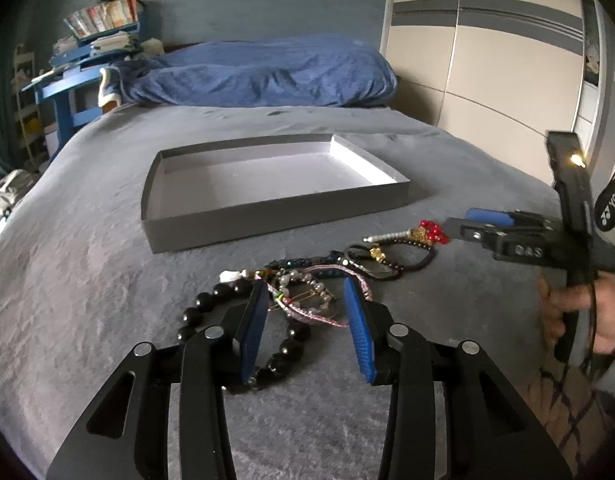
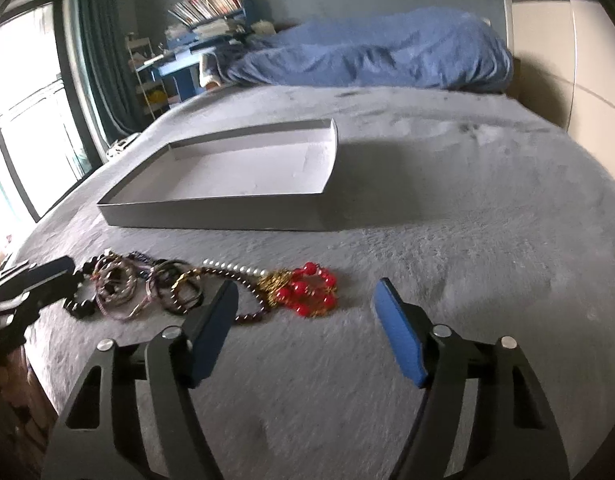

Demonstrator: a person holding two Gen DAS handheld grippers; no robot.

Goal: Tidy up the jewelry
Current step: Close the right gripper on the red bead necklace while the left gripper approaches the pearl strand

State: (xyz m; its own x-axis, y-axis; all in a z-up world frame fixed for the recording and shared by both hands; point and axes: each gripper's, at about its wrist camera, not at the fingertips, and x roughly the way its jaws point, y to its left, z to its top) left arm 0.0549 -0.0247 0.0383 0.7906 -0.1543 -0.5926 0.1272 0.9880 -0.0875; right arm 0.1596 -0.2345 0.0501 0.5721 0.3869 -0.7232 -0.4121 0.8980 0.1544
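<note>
Grey bed point(image 2: 447, 208): jewelry point(image 2: 211, 288) strung left-right before tray point(image 2: 211, 210); both hand-held grippers point(image 1: 305, 330) point(image 2: 307, 332) agape.

Matt grey cardboard tray point(image 1: 267, 212), fuzzy cloth bedspread point(image 2: 447, 240), glossy black beads point(image 1: 211, 304), shiny red beads point(image 2: 311, 294)

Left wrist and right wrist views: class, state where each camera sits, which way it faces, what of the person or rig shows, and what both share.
Left wrist view: on the left gripper, open, looking along its fingers across the bed over the black bead bracelet to the grey tray; the right gripper and right hand show.
Right wrist view: on the right gripper, open, facing the red bead jewelry and tray; the left gripper shows.
Shared: tray, jewelry, blue duvet.
</note>
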